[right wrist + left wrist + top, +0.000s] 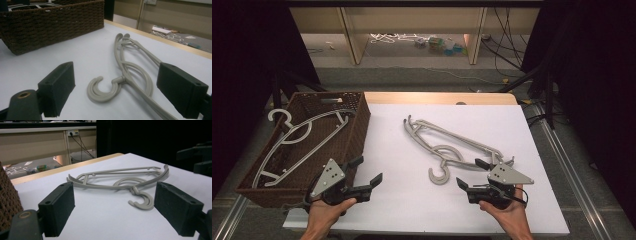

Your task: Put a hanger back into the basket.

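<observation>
Two grey plastic hangers [447,142] lie stacked on the white table top [407,210], their hooks [439,175] pointing toward the near edge. Another pale hanger [297,145] rests across the brown wicker basket [357,127] at the left. My left gripper [368,170] is open beside the basket's near corner, empty, and faces the hangers [120,180]. My right gripper [469,172] is open just right of the hooks, empty. In the right gripper view the hooks [102,93] lie between my open jaws and slightly ahead, untouched.
The basket [50,22] overhangs the table's left edge. A wooden strip [437,97] borders the far side of the table. Beyond it are shelf legs, cables and small items on the floor. Bare white surface lies between the two grippers.
</observation>
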`<state>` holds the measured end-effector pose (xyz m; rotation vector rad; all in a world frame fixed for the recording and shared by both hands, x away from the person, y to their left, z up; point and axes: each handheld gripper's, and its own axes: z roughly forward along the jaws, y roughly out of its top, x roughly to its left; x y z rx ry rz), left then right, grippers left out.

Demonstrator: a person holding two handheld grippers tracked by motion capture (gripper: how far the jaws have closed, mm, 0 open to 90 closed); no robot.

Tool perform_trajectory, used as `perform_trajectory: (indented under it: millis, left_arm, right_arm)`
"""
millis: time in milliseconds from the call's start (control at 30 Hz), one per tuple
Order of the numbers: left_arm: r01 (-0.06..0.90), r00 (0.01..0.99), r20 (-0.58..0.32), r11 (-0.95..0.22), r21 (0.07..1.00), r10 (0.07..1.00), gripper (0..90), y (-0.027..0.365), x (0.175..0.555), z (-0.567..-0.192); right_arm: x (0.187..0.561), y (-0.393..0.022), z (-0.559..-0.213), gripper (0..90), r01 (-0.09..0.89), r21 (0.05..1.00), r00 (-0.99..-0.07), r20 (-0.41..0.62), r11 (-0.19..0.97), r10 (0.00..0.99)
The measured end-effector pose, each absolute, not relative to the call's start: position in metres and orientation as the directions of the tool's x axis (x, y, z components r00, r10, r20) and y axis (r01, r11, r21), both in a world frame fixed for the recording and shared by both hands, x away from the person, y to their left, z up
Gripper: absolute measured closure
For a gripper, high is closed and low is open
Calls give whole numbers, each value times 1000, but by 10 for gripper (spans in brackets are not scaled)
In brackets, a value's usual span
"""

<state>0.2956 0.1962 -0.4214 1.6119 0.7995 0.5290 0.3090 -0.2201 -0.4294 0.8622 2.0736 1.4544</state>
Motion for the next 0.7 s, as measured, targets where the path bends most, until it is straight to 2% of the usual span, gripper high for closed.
perform_trajectory:
  millis: [367,700]
  left_arm:
    - [204,654,-64,-94,974,753,167,193,292,-430]
    - [199,663,-39,-126,972,748,166,188,292,-434]
  right_arm:
    - [310,-220,-429,159,233,938,-699,-23,258,715]
    - [339,-233,-428,162,248,907,-701,-74,340,710]
